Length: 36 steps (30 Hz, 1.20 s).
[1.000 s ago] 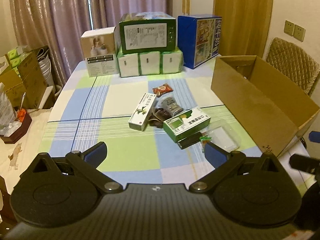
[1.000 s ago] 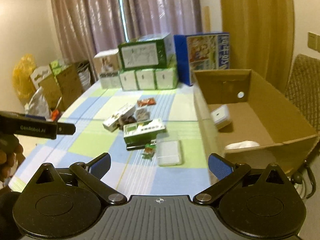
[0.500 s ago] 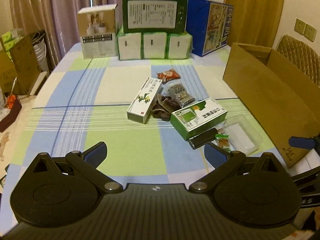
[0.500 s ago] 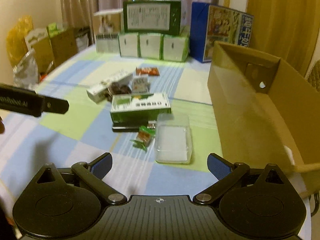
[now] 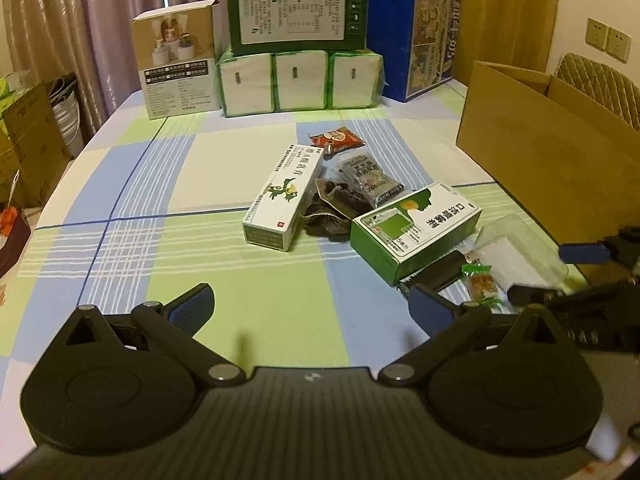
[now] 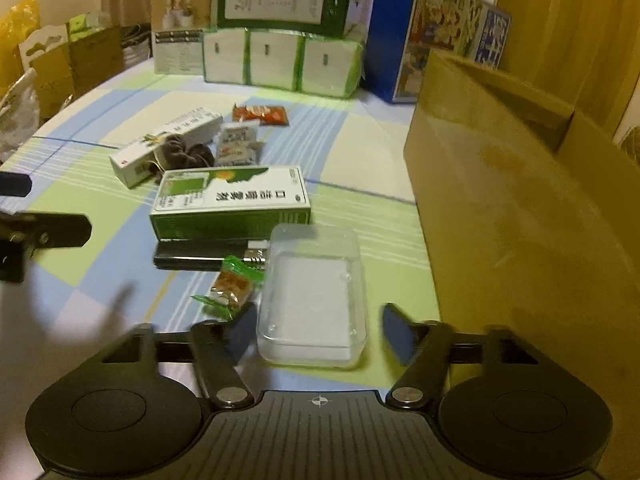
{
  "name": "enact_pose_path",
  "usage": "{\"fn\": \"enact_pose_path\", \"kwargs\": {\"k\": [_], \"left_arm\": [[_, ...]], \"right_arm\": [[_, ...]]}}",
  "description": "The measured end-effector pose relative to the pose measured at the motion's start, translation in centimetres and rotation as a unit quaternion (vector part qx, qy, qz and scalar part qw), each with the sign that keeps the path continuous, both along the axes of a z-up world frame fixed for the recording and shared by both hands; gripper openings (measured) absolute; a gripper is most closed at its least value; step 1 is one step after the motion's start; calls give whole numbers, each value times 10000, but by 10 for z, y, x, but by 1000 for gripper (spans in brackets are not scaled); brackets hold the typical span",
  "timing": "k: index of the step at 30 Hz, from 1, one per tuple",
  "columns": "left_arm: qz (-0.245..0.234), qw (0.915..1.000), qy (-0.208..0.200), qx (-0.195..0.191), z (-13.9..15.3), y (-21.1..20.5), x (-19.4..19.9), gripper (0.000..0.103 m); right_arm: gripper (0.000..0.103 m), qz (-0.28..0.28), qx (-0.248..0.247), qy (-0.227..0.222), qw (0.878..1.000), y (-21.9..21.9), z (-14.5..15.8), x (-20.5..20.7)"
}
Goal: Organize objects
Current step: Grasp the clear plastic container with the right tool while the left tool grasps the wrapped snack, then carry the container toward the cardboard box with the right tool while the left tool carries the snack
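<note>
On the checked tablecloth [image 5: 120, 208], going from left to right, a white and green carton [image 5: 285, 197] is seen first, then a dark crumpled cloth [image 5: 334, 210] and a grey packet [image 5: 370, 178] just beside it with a red packet [image 5: 337, 139] behind, then a green box [image 5: 416, 229] that lies on a black flat object [image 6: 200, 255], and a small green-wrapped snack [image 6: 234, 285] near it. The left gripper [image 5: 310, 307] is held wide open above bare cloth in front of these things, with nothing between its fingers. The right gripper [image 6: 316, 330] is opened wide around the near end of the clear plastic case [image 6: 314, 294], its pads [image 6: 400, 334] not touching it as far as can be seen, and the brown cardboard box [image 6: 520, 208] is placed just to the right of the case.
</note>
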<state>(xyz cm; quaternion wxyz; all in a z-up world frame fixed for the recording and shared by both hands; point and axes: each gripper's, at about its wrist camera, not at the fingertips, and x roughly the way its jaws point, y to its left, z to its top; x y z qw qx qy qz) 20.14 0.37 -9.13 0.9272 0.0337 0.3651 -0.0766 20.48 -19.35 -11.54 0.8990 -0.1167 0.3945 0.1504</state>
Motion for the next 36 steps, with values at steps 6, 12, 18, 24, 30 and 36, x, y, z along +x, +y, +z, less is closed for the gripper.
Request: {"fn": "enact_pose_path", "kwargs": {"k": [6,12,18,24,30,36], "left_arm": [[-186,9998,83,-63,-7,-1,-1,101],[-192,9996,152,-160,-5,1,-5,99],[-613,9961,519,-365,-11,-23,-7,61],[-754,9942,601,-480,-19,-44,-4,56],[-705,9944,653,-433,-29,-55,4,31],[-752,9952,596,-171,-28,-49,0,17]], "right_arm": [[53,636,299,121,9975,17,0,-10],[53,668,324,77,9972,17,0,-17],[53,266,186,99,9994,0,1,-17],[53,252,147,81,9995,1,0,-19],[53,201,125,86,9997,-2,-1,-16],[53,158,214,126,9996,-4,-1,-16]]}}
